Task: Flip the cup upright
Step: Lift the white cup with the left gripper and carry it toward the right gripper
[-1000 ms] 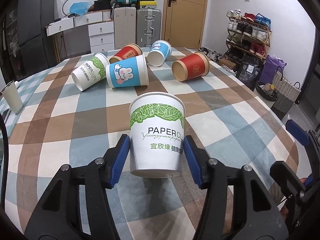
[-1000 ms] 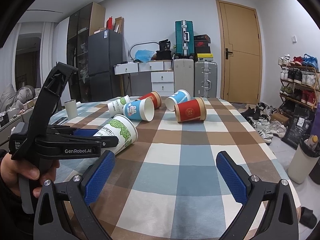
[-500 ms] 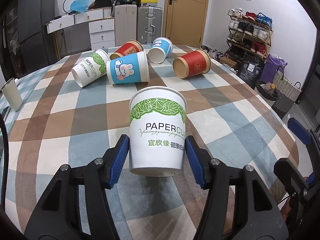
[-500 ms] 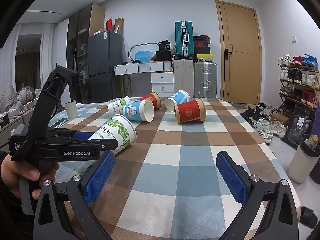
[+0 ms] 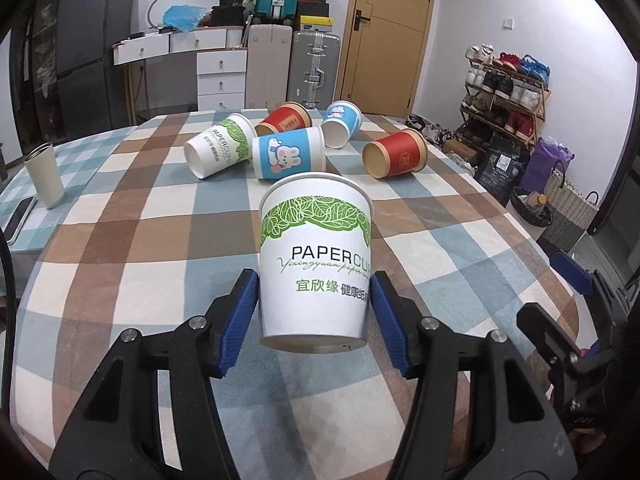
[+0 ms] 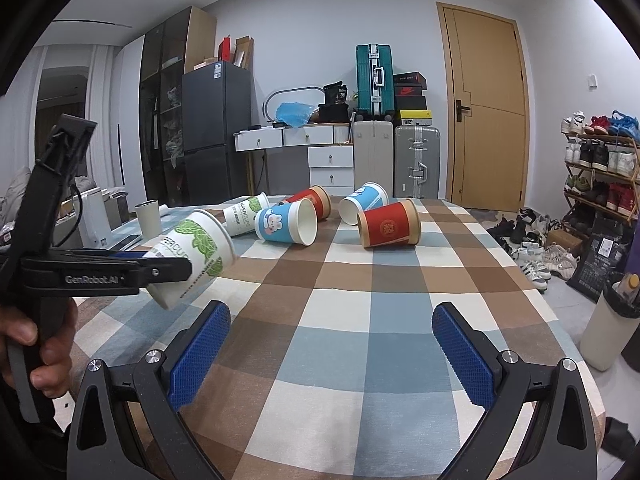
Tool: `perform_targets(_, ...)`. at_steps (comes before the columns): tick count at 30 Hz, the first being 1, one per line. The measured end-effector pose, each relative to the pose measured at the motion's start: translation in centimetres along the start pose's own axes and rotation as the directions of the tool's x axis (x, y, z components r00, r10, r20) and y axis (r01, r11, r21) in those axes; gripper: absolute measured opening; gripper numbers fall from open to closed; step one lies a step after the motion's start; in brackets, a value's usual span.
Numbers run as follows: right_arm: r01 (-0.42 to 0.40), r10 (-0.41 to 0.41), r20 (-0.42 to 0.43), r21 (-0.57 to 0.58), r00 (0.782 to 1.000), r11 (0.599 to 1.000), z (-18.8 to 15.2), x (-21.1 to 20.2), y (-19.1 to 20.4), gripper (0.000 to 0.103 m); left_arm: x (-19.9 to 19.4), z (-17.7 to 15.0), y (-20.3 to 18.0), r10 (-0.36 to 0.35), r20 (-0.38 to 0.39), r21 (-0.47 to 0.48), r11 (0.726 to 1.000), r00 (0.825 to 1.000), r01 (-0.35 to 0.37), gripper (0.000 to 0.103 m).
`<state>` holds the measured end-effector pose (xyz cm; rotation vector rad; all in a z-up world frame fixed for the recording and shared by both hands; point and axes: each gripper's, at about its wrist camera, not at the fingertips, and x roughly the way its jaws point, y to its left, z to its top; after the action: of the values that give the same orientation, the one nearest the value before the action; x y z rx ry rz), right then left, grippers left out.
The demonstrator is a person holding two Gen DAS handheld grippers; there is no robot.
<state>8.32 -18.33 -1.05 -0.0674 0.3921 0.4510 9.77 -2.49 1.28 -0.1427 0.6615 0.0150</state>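
Observation:
My left gripper [image 5: 314,312] is shut on a white paper cup with green leaves [image 5: 314,256], held by its lower half, mouth tilted away from me. In the right wrist view the same cup [image 6: 192,252] hangs tilted above the checked tablecloth [image 6: 360,320], mouth up and to the right. My right gripper [image 6: 330,344] is open and empty above the near part of the table.
Several cups lie on their sides at the far end: a white-green one [image 5: 218,146], a blue rabbit one [image 5: 288,158], two red ones [image 5: 396,154] and another blue one [image 5: 342,124]. A pale tumbler [image 5: 44,178] stands at the left edge.
The left gripper has lifted the white-green cup off the cloth and tipped its mouth further upward. The right gripper has stayed open in nearly the same place.

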Motion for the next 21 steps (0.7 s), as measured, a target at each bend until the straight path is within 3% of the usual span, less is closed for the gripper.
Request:
perform_targets(9, -0.02, 0.02, -0.003, -0.017, 1.0, 1.0, -0.1, -0.2, 0.9, 0.103, -3.3, -2.8, 0.7, -0.031, -0.003, -0.032, 0.999, 1.0, 0.031, 0.055)
perform_targets(21, -0.033, 0.033, -0.006, -0.028, 0.999, 0.999, -0.1, -0.2, 1.2, 0.103, -4.1, -5.5, -0.5, -0.064, -0.025, -0.031, 0.998, 0.998, 0.063, 0.055)
